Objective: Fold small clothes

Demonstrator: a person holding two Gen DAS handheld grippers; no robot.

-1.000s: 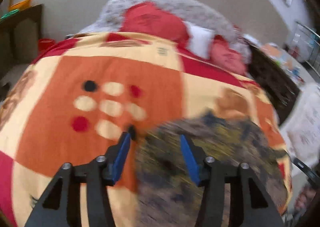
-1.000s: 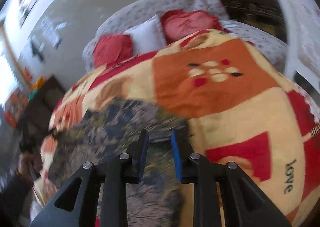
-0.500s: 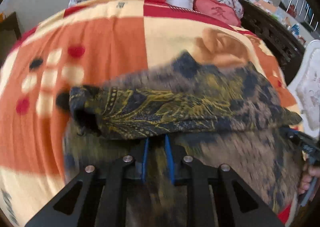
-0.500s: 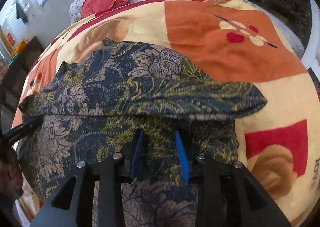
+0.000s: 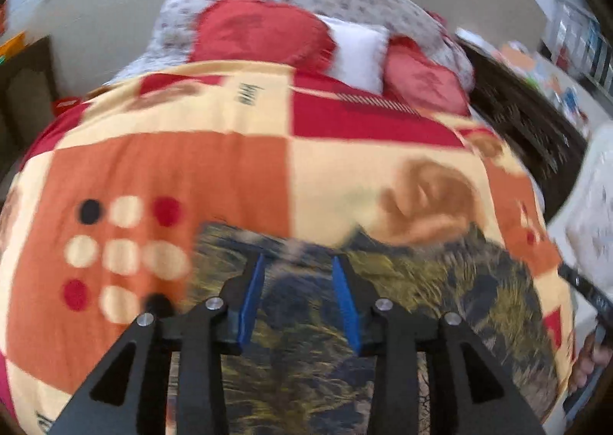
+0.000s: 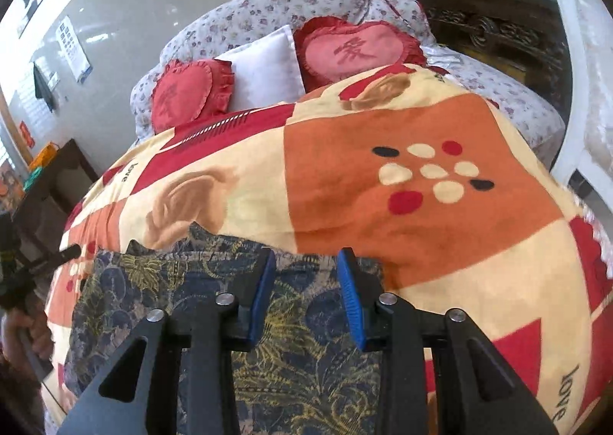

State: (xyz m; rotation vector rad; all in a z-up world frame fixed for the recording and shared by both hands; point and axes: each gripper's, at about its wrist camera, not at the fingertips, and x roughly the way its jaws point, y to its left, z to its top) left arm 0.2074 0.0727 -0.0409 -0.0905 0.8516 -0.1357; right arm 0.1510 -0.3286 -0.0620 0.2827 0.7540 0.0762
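Showing only rightward: white pillow [image 6: 264, 67] sharp, garment [image 6: 306, 350] unblurred.

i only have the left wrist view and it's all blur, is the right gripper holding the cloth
Observer: No. The right gripper has just been opening; its jaws stand apart above the garment, pinching nothing.
Operator: is the cloth lying flat
Observer: Yes, in the right wrist view it lies flat on the blanket, with its far edge near the fingertips.
Operator: whats the print, cant tell here
Observer: Dark blue with gold leaves and flowers.
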